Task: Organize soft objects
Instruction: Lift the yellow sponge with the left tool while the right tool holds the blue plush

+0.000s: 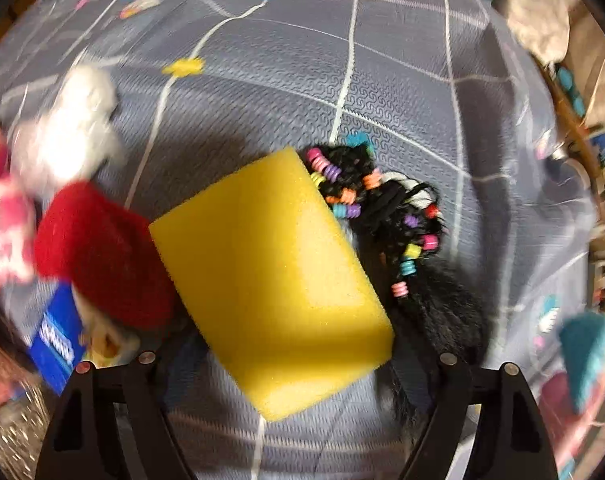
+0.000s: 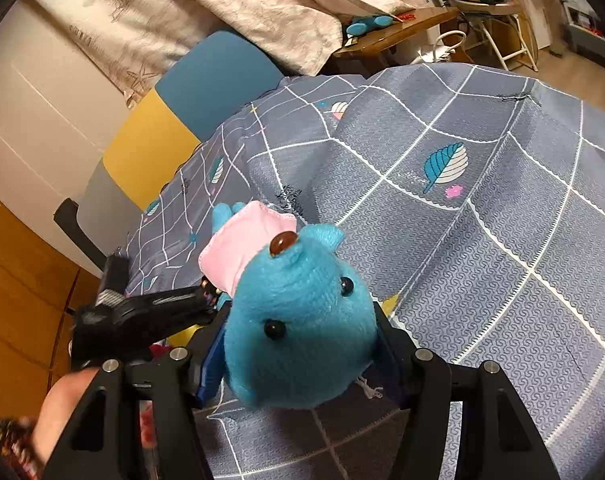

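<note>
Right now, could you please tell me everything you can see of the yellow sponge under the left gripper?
The yellow sponge is a plain rectangular foam block with a fine porous surface and crisp edges, uncompressed. It lies flat but skewed on the grey patterned bedspread. A red fuzzy item presses against its left side, and a black furry piece with coloured beads touches its upper right corner. The left gripper is open above it, not touching.
</note>
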`<state>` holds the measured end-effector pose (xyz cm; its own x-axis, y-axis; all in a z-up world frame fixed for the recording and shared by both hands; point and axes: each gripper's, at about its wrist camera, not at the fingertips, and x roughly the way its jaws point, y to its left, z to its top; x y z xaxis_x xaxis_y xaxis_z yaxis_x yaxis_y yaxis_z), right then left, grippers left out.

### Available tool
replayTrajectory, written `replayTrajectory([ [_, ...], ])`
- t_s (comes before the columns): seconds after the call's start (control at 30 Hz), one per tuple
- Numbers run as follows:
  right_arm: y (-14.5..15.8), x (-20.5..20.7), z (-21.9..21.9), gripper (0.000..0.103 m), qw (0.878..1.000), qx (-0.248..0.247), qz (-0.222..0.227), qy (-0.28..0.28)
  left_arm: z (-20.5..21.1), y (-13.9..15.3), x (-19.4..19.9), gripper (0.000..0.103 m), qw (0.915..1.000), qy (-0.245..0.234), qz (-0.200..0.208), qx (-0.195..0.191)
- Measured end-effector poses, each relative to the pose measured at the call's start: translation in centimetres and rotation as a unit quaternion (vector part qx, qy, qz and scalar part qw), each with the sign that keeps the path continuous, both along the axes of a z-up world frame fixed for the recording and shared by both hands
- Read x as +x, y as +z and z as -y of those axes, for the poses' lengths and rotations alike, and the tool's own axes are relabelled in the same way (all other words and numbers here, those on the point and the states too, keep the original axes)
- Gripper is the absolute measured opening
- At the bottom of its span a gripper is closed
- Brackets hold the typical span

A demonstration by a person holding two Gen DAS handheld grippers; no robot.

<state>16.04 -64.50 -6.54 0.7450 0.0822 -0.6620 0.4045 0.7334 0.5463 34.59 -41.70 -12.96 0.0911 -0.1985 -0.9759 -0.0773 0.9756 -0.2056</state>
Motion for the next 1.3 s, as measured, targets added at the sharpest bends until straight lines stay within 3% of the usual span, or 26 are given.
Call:
replayTrajectory([
  [0.17,-0.2,0.1,-0.1,0.064,1.0,0.002,-0.002,0.002,-1.8,1.6,-3.5,0.084,0.9987,-0.021,-0.001,-0.046],
  [0.3,-0.1,0.0,-0.1,0.064,1.0,-0.003,-0.001,0.003,-2.1,3.5,-6.3,0.084,0.9966,-0.056,0.019,-0.058],
  [0.47,-0.3,-0.1,0.0,0.064,1.0,0.002,-0.001,0.003,-1.7,5.6,-8.5,0.084,0.9882,-0.108,0.021,-0.106],
  [0.57,-0.2,-0.3,0.0,0.064,1.0,0.007,0.006,0.004,-2.1,6.2,-9.4,0.085,0.9848,-0.129,0.037,-0.111],
  [0.77,0.3,-0.7,0.4,0.064,1.0,-0.003,0.011,-0.003,-3.5,6.4,-11.8,0.085,0.9831,-0.131,0.051,-0.117],
  [1.0,0.3,-1.1,1.0,0.064,1.0,0.016,0.012,-0.013,-1.5,2.5,-13.5,0.085,0.9827,-0.162,-0.005,-0.089],
  [1.17,0.7,-1.3,0.8,0.064,1.0,0.012,0.021,-0.01,-1.8,3.1,-14.4,0.086,0.9857,-0.153,0.034,-0.061],
  [1.3,0.8,-1.1,0.6,0.064,1.0,0.013,0.021,-0.005,-2.4,3.4,-14.3,0.086,0.9877,-0.142,0.042,-0.05],
])
